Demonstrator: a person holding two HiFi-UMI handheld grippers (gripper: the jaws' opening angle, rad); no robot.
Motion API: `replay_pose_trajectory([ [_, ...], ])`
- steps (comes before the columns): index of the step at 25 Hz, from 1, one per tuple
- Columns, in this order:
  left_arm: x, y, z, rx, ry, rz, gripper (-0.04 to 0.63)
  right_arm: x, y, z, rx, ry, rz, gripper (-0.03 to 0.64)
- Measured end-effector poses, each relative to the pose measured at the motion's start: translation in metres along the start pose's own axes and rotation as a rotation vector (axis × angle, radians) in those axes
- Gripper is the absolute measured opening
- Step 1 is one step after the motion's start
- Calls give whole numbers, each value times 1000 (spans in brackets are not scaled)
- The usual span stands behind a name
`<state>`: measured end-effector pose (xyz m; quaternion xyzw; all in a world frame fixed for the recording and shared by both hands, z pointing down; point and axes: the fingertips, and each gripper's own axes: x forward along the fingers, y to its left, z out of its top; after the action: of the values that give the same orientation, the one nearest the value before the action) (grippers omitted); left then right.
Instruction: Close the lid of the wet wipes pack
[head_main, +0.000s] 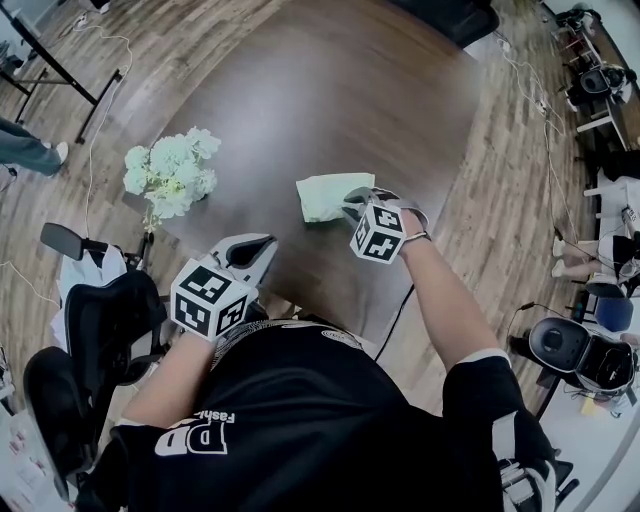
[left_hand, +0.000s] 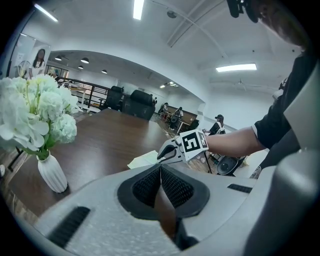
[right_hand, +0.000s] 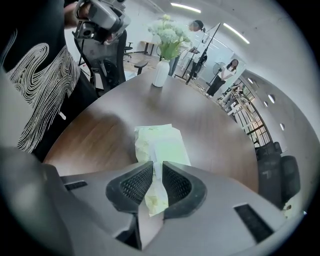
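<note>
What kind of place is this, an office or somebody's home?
Probably an open-plan office: a large dark wooden table, a black office chair beside it, and strip ceiling lights overhead.

— We've got a black T-shirt (head_main: 330, 400), short sleeves; white lettering (head_main: 195, 435); white-banded sleeve hem (head_main: 470, 357).
— We add: pale grey left gripper (head_main: 262, 243) and right gripper (head_main: 356, 206); black mesh pads (right_hand: 134, 184); black-and-white marker cubes (head_main: 208, 298).

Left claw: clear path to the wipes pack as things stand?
Probably yes. Bare table lies between the left claw and the wipes pack; the flower vase stands well aside. The right claw hangs over one end of the pack, so that end is blocked.
</note>
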<state>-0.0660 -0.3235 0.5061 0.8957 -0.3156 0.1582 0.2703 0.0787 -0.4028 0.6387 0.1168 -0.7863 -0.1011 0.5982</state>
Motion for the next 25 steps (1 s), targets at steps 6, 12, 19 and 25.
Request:
replay_pose_trajectory([
  [6, 0, 0, -2, -3, 1, -1, 20, 6, 3, -2, 1, 1, -5, 63],
  [12, -3, 1, -4, -11, 0, 9, 20, 9, 7, -4, 4, 2, 17, 63],
  [19, -3, 2, -5, -18, -1, 18, 20, 13, 10, -6, 25, 0, 22, 63],
  [25, 0, 0, -7, -16, 4, 15, 20, 17, 12, -6, 17, -1, 8, 63],
])
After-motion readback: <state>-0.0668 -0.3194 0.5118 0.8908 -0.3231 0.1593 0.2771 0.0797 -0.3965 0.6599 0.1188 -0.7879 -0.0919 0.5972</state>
